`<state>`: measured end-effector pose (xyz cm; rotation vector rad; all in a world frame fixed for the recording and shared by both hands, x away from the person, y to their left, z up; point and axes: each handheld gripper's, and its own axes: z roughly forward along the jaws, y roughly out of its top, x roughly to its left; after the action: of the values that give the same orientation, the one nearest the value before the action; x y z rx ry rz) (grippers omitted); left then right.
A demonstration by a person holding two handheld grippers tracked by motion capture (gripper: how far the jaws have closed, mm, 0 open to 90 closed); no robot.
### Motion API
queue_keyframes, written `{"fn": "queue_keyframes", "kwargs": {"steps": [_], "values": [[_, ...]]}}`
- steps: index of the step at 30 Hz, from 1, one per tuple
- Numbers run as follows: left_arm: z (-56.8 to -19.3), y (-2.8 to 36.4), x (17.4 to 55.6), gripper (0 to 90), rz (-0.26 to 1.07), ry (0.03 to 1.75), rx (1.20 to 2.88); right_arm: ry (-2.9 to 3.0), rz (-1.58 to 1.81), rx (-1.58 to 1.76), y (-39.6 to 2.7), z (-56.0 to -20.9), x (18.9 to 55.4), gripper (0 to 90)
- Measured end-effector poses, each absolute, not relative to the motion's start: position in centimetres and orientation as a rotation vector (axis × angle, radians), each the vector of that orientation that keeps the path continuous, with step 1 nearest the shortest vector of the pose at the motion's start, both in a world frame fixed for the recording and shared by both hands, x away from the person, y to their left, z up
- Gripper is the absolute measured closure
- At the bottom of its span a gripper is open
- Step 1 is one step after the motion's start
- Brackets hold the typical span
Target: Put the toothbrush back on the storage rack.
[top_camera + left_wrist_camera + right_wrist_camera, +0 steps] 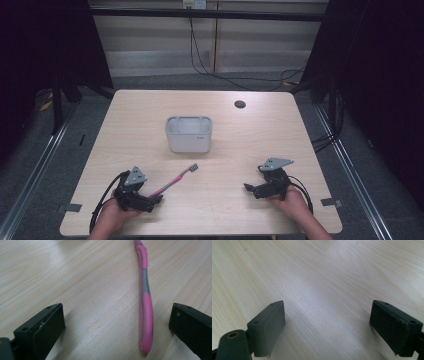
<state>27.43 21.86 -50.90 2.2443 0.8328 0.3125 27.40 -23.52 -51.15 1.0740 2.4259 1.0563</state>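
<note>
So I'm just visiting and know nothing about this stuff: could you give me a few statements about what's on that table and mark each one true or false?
1. The pink toothbrush lies flat on the table. True.
2. The left gripper has its jaws closed on the toothbrush handle. False: the jaws stand wide apart, with the handle lying between them, nearer one jaw.
3. The toothbrush stands inside the grey container. False: it lies on the table in front of the container.
4. The right gripper is open over bare wood. True.
5. The grey container sits near the table's middle. True.
</note>
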Motion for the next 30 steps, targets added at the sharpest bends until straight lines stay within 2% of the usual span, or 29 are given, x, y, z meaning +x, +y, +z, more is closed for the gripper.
{"fn": "queue_keyframes", "kwargs": {"steps": [9,11,15,17,23,30], "values": [[-50.4,21.7,27.5,0.7,0.290,0.855,2.296,2.428,1.052,1.066,-23.5,-51.2,27.4,12.3],[-50.1,21.7,27.5,3.9,0.284,0.867,2.307,2.427,1.053,1.064,-23.5,-51.2,27.4,12.3],[-49.4,21.7,27.4,18.5,0.289,0.895,2.339,2.427,1.051,1.066,-23.5,-51.2,27.4,12.3],[-49.1,21.6,27.2,15.6,0.284,0.868,2.358,2.428,1.046,1.069,-23.5,-51.1,27.4,12.3],[-48.1,21.6,27.1,17.2,0.231,0.846,2.368,2.427,1.050,1.066,-23.5,-51.2,27.4,12.3],[-47.6,21.5,27.9,18.3,0.199,0.903,2.348,2.427,1.050,1.065,-23.5,-51.2,27.4,12.3]]}}
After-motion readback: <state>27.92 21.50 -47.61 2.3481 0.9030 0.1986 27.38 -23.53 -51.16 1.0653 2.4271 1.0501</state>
